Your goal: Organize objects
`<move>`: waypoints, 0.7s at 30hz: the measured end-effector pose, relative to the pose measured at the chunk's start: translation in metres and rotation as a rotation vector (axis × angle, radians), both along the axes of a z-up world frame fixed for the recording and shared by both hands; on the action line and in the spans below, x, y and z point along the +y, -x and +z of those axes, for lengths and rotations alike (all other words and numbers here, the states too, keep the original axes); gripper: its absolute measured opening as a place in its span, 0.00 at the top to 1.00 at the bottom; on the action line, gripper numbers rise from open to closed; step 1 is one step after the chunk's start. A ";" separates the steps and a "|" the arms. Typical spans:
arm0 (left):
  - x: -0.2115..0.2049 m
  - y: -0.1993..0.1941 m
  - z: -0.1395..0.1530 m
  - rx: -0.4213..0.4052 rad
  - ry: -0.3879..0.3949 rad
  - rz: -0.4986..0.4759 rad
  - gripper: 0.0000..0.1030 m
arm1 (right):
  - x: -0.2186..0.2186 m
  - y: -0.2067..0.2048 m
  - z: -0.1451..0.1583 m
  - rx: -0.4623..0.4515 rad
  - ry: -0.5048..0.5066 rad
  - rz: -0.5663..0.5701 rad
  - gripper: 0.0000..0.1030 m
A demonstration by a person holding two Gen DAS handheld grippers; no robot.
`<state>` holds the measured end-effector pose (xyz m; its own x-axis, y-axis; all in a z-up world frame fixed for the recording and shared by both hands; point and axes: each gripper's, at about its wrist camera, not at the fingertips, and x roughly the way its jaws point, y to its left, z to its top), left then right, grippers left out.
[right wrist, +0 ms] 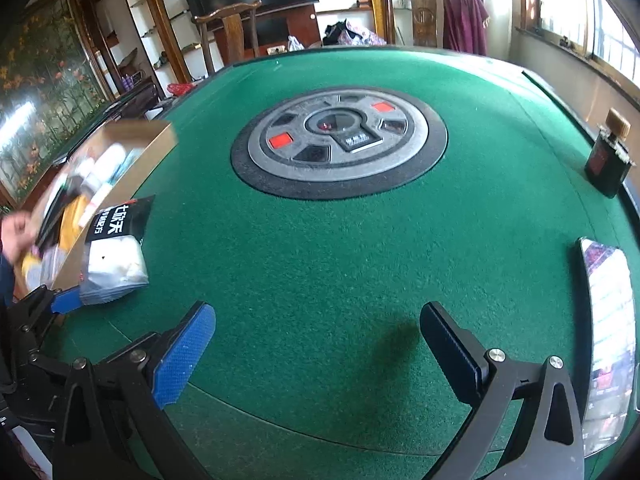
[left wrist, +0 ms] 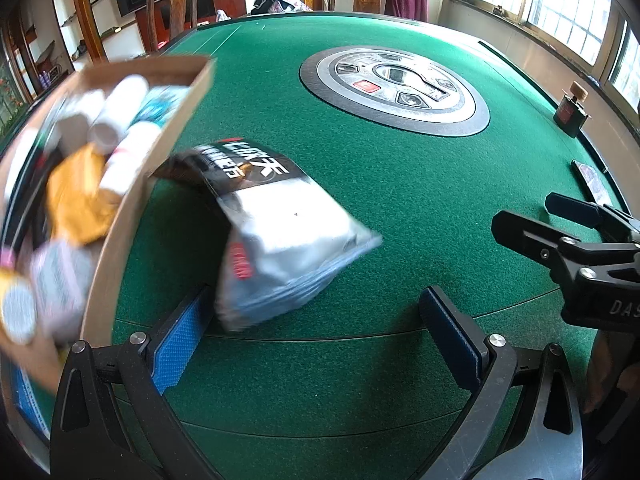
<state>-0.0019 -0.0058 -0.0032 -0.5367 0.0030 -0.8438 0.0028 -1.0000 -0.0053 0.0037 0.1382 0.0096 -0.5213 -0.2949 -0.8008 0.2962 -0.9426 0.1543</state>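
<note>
A white packet with a black printed top (left wrist: 280, 224) leans against the side wall of a cardboard box (left wrist: 160, 152) on the green table, blurred. My left gripper (left wrist: 316, 332) is open; the packet's lower corner lies just ahead of its left blue pad (left wrist: 180, 344), outside the jaws. The box holds several items: white bottles, an orange pouch and a pale jar. In the right wrist view the same packet (right wrist: 116, 252) rests beside the box (right wrist: 132, 140). My right gripper (right wrist: 320, 320) hangs open over bare felt with nothing between its fingers.
A round control panel (right wrist: 338, 140) sits in the middle of the table. A dark square bottle (right wrist: 608, 160) and a phone (right wrist: 608, 320) lie near the right edge. A person's hand (right wrist: 12, 232) shows by the box. Chairs and shelves stand behind the table.
</note>
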 end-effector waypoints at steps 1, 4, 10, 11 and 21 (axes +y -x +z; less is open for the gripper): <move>0.000 0.000 0.000 0.000 0.000 0.000 0.00 | 0.000 0.000 -0.001 0.001 -0.012 -0.002 0.01; 0.000 0.000 0.000 0.000 0.000 0.000 0.00 | 0.004 0.002 0.001 0.015 -0.025 -0.030 0.01; 0.000 0.000 0.000 0.000 0.000 0.000 0.00 | 0.020 0.010 0.003 0.050 -0.098 -0.129 0.01; 0.000 0.000 0.000 0.000 0.000 0.000 0.00 | 0.022 0.010 0.002 0.048 -0.099 -0.137 0.01; -0.001 -0.001 0.000 0.000 0.000 -0.001 0.00 | 0.032 0.013 0.003 0.040 -0.098 -0.180 0.01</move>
<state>-0.0013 -0.0067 -0.0036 -0.5368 0.0038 -0.8437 0.0019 -1.0000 -0.0057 -0.0091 0.1703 0.0126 -0.5908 -0.1153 -0.7985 0.1252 -0.9908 0.0505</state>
